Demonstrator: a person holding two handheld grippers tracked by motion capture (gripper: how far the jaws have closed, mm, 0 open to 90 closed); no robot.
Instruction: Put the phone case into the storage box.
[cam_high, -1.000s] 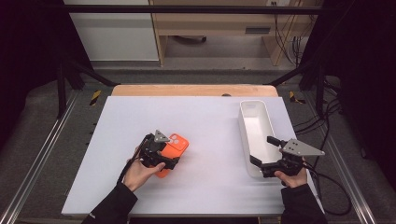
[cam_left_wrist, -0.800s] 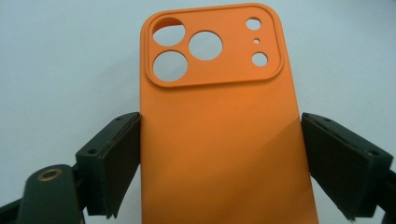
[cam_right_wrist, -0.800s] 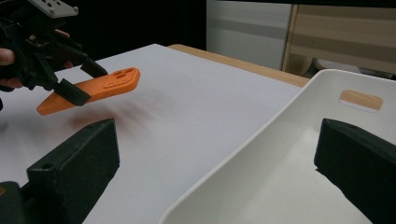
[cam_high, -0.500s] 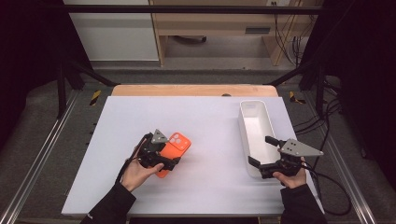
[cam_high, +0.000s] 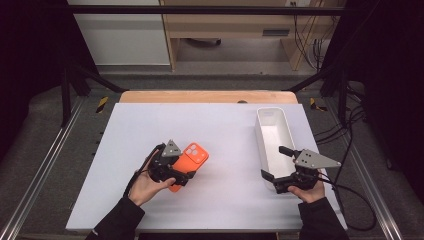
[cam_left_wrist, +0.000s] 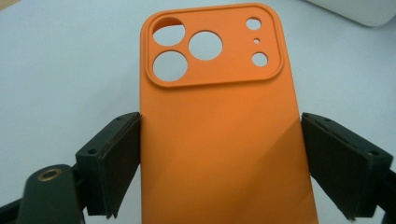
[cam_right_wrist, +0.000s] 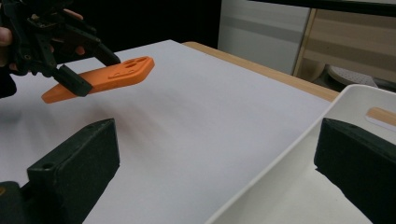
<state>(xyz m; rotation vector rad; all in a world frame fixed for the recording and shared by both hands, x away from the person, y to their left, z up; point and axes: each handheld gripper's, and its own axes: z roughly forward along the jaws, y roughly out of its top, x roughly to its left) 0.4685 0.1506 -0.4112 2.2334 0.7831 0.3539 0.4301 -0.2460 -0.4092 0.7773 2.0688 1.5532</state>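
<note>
white table (cam_high: 225, 130) | orange phone case (cam_left_wrist: 219, 140) clamped between left claw (cam_left_wrist: 219, 163) jaws

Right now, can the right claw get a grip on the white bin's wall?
Probably yes: the right claw is open and straddles the white bin wall at its near end, nothing between.

Left gripper (cam_high: 176, 172) clamped; right gripper (cam_high: 278, 168) wide apart.
</note>
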